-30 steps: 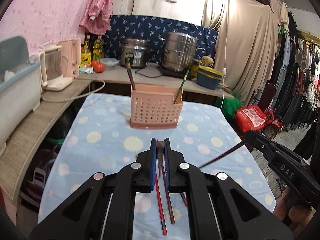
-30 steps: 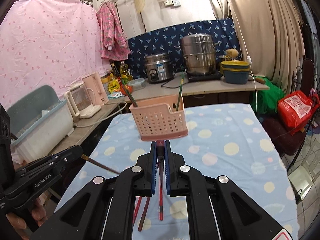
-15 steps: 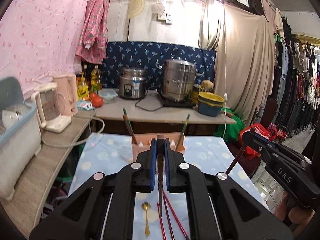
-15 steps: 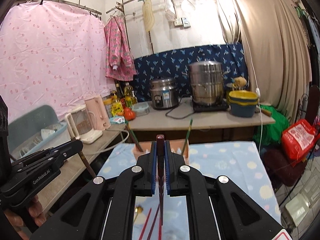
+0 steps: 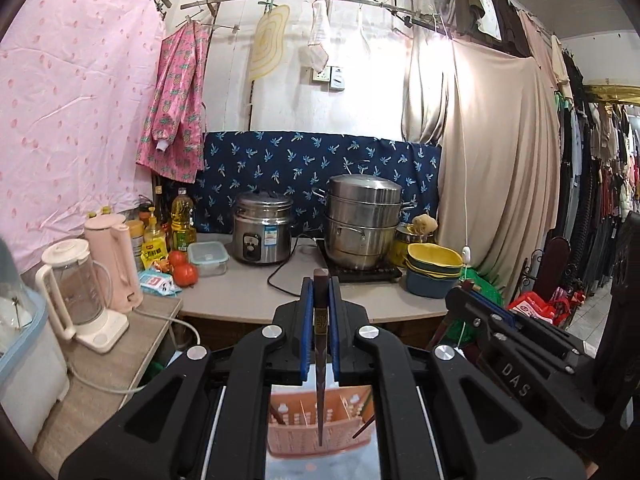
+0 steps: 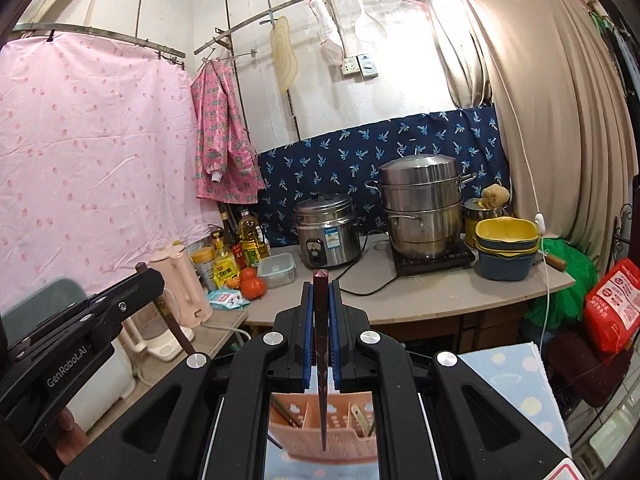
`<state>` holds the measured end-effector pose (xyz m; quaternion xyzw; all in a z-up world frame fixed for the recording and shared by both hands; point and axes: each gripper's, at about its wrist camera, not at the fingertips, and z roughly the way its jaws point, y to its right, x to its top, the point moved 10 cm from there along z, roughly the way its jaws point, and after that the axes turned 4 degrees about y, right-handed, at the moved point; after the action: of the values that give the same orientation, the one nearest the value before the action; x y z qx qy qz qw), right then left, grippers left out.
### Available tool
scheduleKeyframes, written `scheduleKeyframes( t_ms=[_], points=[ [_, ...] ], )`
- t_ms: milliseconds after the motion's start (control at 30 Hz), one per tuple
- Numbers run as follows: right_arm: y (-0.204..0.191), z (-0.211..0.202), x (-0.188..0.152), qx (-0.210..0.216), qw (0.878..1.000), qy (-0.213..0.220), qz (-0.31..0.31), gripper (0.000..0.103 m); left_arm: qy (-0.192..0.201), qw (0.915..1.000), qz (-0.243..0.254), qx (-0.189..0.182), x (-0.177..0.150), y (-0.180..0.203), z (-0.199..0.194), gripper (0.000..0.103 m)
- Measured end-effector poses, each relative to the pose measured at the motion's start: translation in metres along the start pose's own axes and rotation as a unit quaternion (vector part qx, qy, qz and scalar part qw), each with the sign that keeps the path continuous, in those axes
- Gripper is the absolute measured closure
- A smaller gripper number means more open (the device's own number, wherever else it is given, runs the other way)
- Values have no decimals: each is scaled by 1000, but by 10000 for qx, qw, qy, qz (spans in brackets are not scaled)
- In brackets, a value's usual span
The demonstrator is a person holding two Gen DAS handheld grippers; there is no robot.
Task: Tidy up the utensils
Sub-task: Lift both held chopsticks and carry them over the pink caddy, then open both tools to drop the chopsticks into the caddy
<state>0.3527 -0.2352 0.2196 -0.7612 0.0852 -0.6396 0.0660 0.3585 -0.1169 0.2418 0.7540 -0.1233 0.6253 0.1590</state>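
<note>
Left tool (image 5: 320, 292) clamped on a dark chopstick (image 5: 320, 360), tip down, lower centre. Right tool (image 6: 320, 292) likewise grips its own chopstick (image 6: 322, 368). Pink utensil basket (image 6: 320, 432) directly below both tips.

I see a dark brown chopstick (image 5: 321, 322) with a gold emblem between the blue pads (image 5: 306, 320) of my black left gripper (image 5: 320, 292), and a dark reddish-brown chopstick (image 6: 321, 320) in my black, blue-padded right gripper (image 6: 320, 292). Below hangs a salmon-pink perforated plastic utensil basket (image 6: 320, 432). Behind I make out a navy cloth with pale blue palm prints (image 5: 320, 168), a pink speckled sheet (image 6: 92, 152), a shiny steel steamer pot (image 6: 420, 204) and a pale blue tablecloth with yellow dots (image 6: 520, 376)
</note>
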Motion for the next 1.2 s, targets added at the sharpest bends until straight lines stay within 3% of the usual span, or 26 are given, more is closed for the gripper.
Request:
scheduleKeyframes(
  t_ms=[233,667,867,1200],
  points=[
    [3,52,-9,1,9999,-121,21,96,-119,9999,-53,-42,-12,-5,51,96],
    [12,100,-94,-19,9962,-872,65,95,-736,9970,-245,36,-86,-26,96,95],
    [20,90,-99,-145,9964,-829,127,75,-852,9952,-375,309,-100,-41,92,63],
    [23,37,-112,-171,9962,-855,14,75,-968,9942,-335,315,-121,-43,44,62]
  ],
)
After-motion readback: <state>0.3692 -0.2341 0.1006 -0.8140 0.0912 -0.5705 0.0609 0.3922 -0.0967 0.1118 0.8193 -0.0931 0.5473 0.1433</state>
